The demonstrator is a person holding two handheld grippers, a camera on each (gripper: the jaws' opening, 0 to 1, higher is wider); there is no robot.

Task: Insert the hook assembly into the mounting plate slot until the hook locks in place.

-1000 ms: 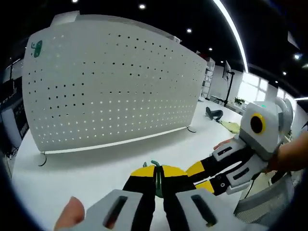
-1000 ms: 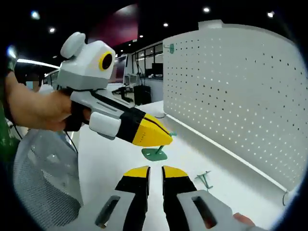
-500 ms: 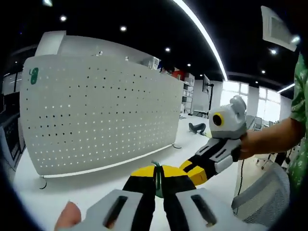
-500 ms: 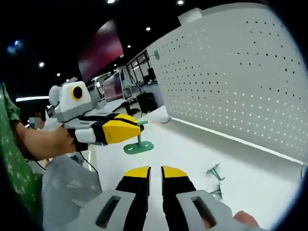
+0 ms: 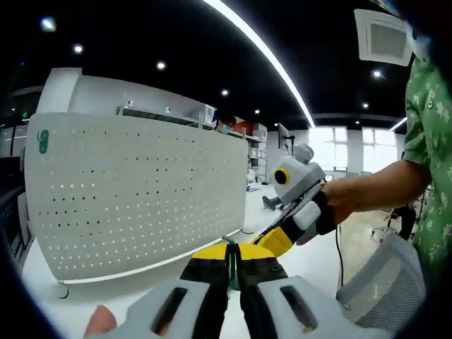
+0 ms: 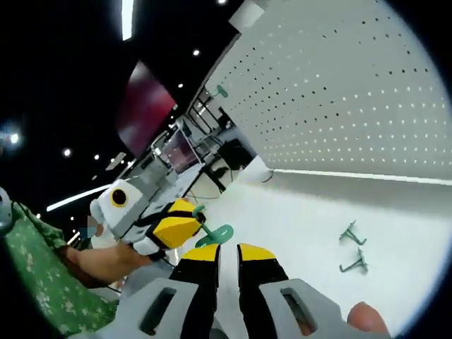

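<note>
In the left gripper view, the left gripper (image 5: 230, 258) has its yellow-tipped jaws pinched onto the thin stem of a green hook (image 5: 229, 265), held up before the white pegboard mounting plate (image 5: 141, 191) that stands on the white table (image 5: 311, 263); the right gripper (image 5: 272, 242) reaches in from the right in a person's hand (image 5: 337, 206), its yellow tip just behind the left jaws. A second ago that gripper sat lower and nearer in this view, and the board filled more of it. In the right gripper view, the right gripper (image 6: 227, 256) has its jaws nearly together with a slim gap and nothing between them; the left gripper carries the hook, round green base outward, just beyond them. Two spare green hooks (image 6: 352, 247) lie on the table below the board, and one more green hook (image 6: 221, 91) hangs high at its far corner.
</note>
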